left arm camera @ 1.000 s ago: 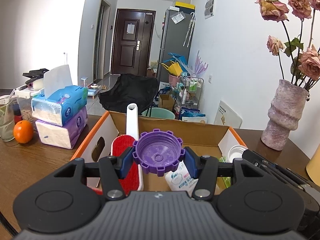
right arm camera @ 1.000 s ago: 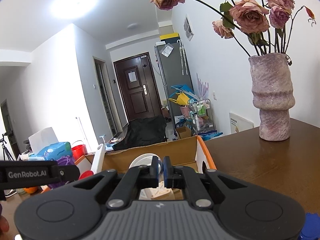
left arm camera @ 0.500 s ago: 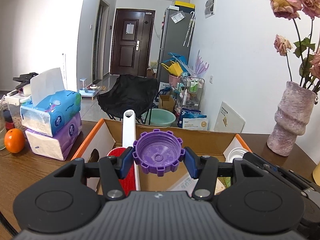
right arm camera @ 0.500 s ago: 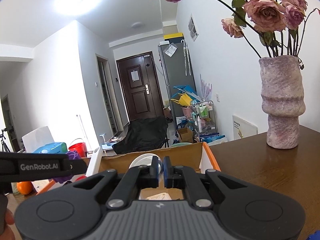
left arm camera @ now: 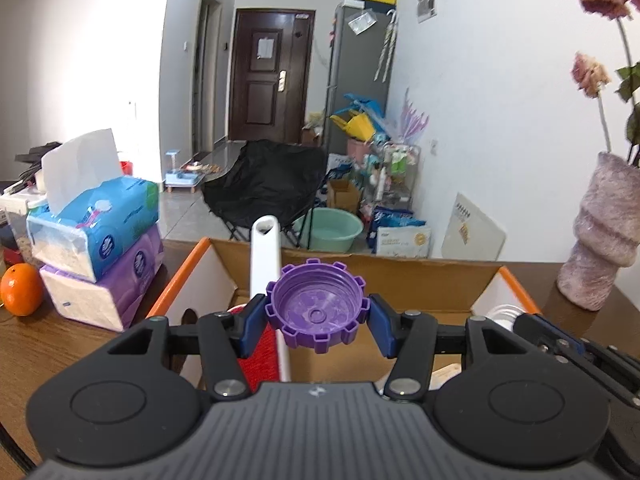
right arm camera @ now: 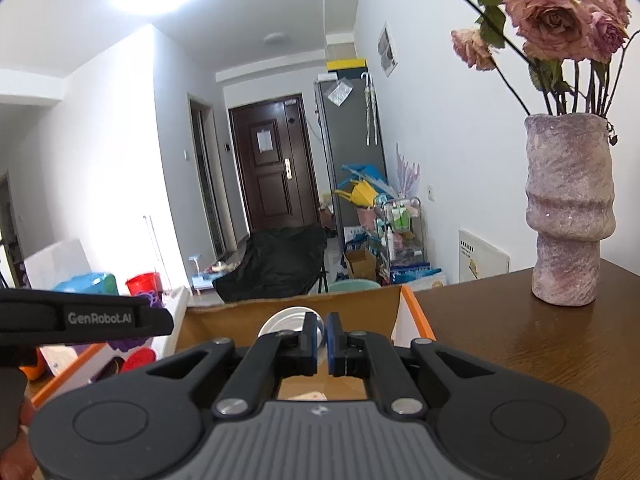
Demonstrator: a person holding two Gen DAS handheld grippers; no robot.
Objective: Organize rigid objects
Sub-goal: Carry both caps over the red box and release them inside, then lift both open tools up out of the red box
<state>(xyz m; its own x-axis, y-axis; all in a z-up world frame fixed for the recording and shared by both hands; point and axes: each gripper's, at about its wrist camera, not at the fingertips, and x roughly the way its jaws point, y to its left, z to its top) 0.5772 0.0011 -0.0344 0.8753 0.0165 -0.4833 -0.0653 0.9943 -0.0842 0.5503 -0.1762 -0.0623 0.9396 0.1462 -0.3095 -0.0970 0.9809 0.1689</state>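
Purple cap [left arm camera: 317, 306] clamped in left hand-held gripper [left arm camera: 316, 326] above cardboard box [left arm camera: 400, 276] rim, right hand-held gripper [right arm camera: 321, 340] pinched together

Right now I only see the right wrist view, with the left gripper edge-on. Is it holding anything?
Observer: Yes, the left gripper is shut on a purple notched plastic cap.
Operator: Which way does the cap face?
Observer: Its hollow side faces back toward the left wrist camera.
Operator: What is in the orange-edged cardboard box near it?
Observer: A red brush with a long white handle stands in the box on the left of that view, just behind the cap.
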